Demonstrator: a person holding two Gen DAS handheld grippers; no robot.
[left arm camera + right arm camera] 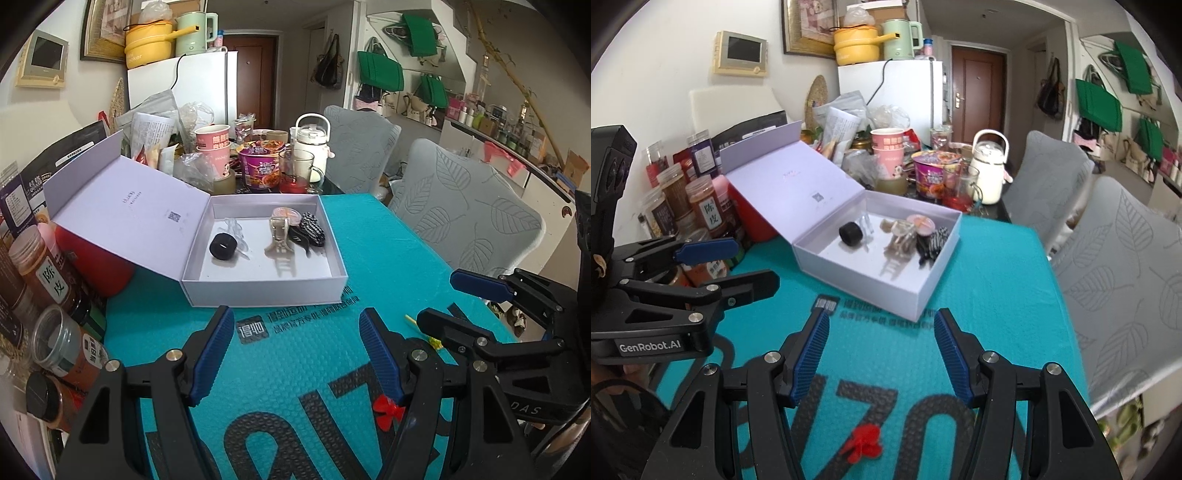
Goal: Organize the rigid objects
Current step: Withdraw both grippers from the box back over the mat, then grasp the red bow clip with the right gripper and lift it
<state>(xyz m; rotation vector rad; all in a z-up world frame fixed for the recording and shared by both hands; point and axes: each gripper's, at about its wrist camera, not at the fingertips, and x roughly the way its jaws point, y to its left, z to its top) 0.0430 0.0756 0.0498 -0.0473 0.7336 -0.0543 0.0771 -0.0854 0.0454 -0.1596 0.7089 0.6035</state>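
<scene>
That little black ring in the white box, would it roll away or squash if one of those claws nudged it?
The black ring looks like a short, thick band, so it probably keeps its shape. It seems to rest on its curved side, so a nudge may roll it, though the box walls would stop it. It looks small, so likely light.

Even, soft daylight fills both fisheye views, casting faint shadows inside the open pale lilac cardboard box (258, 240), while straight lines bow toward dark vignetted corners and the right view's edges blur slightly.
</scene>
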